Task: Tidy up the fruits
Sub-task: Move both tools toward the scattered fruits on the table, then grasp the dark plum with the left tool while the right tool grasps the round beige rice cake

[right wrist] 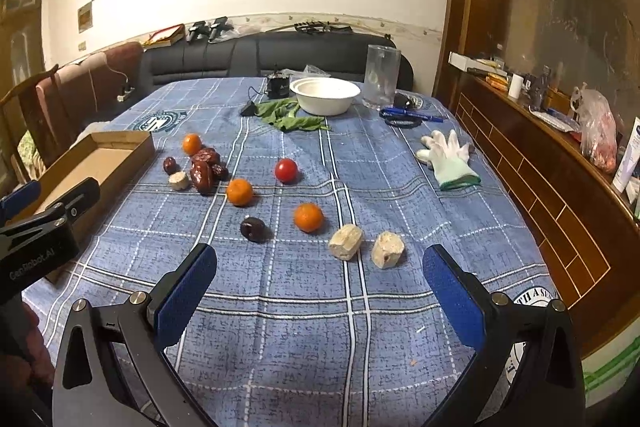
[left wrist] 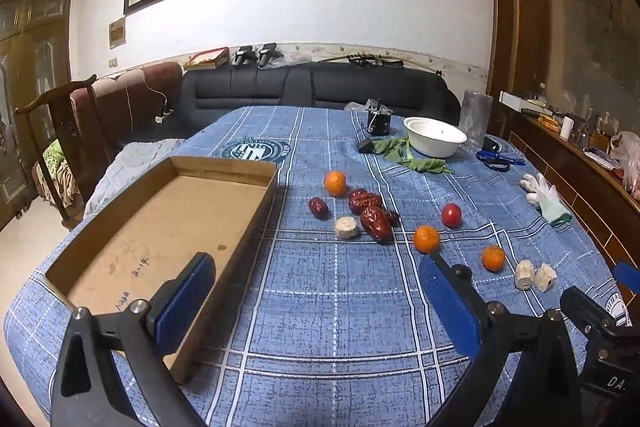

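Cardboard was the anchor here: the open box (left wrist: 160, 223) sat bare at the table's left side, evidently the bin for sorting. The left gripper (left wrist: 316, 287) hovered just right of the box, jaws wide apart, gripping nothing. Right of the box lay the fruit, loose on the blue checked cloth (right wrist: 304, 327): a heap of red dates (left wrist: 370, 211) nearest it, three oranges (right wrist: 240, 191) and a tomato (right wrist: 286, 170) farther out. The right gripper (right wrist: 320, 279) waited farther from the box still, jaws likewise apart, probably lined up for the pale chunks (right wrist: 346, 242).
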A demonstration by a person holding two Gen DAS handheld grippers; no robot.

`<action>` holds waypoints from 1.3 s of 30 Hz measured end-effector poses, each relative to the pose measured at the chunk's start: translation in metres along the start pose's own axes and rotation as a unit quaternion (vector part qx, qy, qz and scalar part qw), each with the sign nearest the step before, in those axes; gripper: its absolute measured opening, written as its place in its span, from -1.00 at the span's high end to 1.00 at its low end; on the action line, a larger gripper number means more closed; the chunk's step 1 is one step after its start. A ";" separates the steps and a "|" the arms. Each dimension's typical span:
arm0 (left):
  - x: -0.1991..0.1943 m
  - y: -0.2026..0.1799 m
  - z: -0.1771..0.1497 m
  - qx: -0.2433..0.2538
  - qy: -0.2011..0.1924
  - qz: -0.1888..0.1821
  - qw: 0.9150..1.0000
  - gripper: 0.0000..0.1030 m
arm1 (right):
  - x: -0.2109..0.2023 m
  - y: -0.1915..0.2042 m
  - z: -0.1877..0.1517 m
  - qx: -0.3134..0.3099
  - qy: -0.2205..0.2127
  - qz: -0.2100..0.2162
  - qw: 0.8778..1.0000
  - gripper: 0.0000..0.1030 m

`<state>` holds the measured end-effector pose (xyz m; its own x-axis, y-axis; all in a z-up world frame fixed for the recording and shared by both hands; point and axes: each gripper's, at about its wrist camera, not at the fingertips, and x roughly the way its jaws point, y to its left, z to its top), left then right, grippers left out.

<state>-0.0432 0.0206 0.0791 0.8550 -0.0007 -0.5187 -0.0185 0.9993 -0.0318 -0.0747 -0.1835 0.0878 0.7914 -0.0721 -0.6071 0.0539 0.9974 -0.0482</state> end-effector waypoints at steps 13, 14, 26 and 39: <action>0.013 -0.024 -0.001 0.052 0.037 0.033 0.997 -1.00 | 0.029 -0.052 -0.001 -0.001 0.055 0.018 0.998 -1.00; 0.015 -0.026 -0.002 0.057 0.042 0.034 0.997 -1.00 | 0.034 -0.056 0.001 0.003 0.062 0.025 0.998 -1.00; 0.016 -0.045 -0.011 0.090 0.066 0.053 0.992 -1.00 | 0.103 -0.083 0.004 -0.017 0.143 0.113 0.983 -0.39; 0.040 -0.072 -0.004 0.084 0.122 0.029 0.989 -1.00 | 0.131 -0.081 0.000 -0.054 0.167 0.174 0.969 0.02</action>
<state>-0.0098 -0.0511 0.0576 0.7036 0.0689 -0.7072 0.0396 0.9899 0.1358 0.0246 -0.2737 0.0122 0.5081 0.2527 -0.8234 -0.2594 0.9565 0.1335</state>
